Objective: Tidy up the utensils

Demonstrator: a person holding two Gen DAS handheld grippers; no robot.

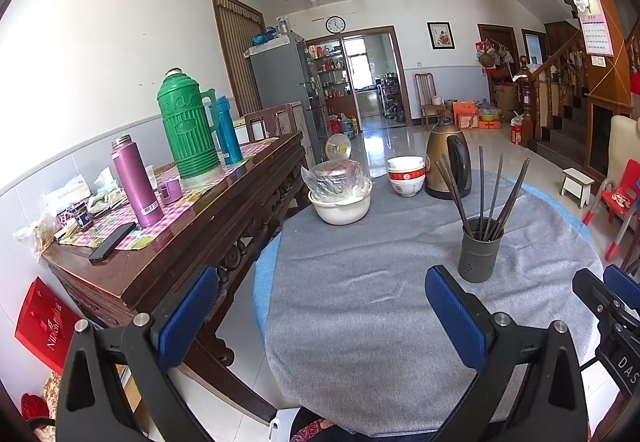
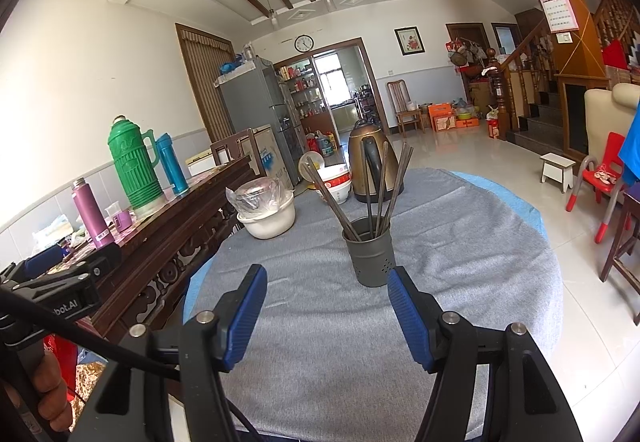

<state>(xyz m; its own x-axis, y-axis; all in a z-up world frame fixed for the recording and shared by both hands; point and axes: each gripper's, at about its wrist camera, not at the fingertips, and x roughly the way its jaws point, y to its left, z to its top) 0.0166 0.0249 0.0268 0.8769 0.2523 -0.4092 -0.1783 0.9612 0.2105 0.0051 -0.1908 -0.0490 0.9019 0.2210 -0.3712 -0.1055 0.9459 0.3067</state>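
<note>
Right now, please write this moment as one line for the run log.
left gripper: jaws open, empty | right gripper: jaws open, empty | chopsticks: upright in holder | holder: on grey cloth

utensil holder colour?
Dark grey holder, small holes near its base; clearest in the right wrist view.

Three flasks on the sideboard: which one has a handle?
The green flask, the tallest and widest, with a handle on its right side. The purple flask and the blue flask are slim, plain cylinders.
</note>
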